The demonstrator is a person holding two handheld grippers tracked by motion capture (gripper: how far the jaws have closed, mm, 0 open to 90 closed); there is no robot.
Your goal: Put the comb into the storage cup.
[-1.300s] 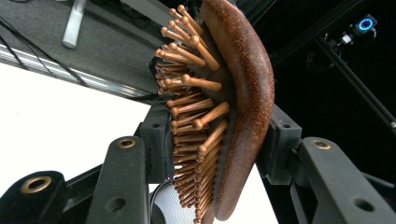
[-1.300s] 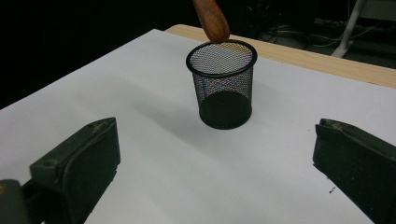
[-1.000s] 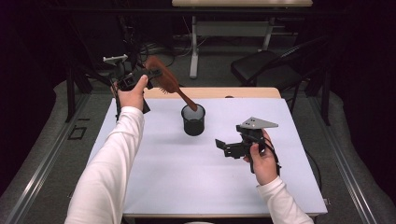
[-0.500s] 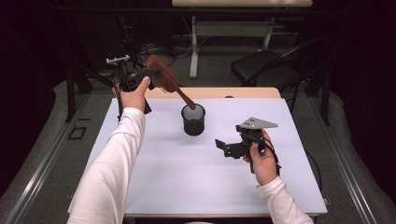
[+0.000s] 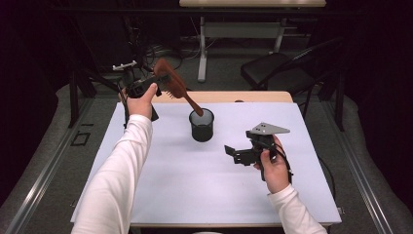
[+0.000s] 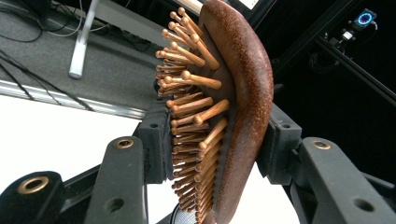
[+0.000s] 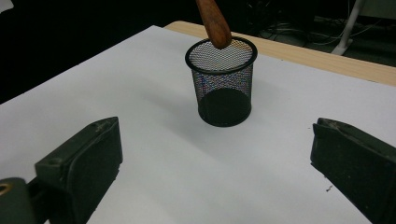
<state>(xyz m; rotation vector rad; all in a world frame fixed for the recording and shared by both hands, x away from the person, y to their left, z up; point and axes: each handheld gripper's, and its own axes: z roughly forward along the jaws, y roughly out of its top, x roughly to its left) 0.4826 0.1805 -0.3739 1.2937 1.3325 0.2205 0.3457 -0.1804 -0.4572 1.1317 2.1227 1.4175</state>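
L claw [image 5: 160,80], at 11 o'clock over the worktop [image 5: 160,185], is clenched on the head of a brown wooden hairbrush [image 5: 171,87] w/ peg bristles. Its smooth handle slants down, tip at the rim of a black wire-mesh cup [image 5: 201,125], round, near centre. R claw [image 5: 234,153], at 4 o'clock, is released, well apart from the cup; white worktop bare around it.

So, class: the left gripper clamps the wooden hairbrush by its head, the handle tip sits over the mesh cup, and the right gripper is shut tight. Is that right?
Not quite. The right gripper is open, its jaws wide apart with nothing between them, as the right gripper view shows. The rest stands: the left gripper clamps the hairbrush by its head, the handle tip over the mesh cup.
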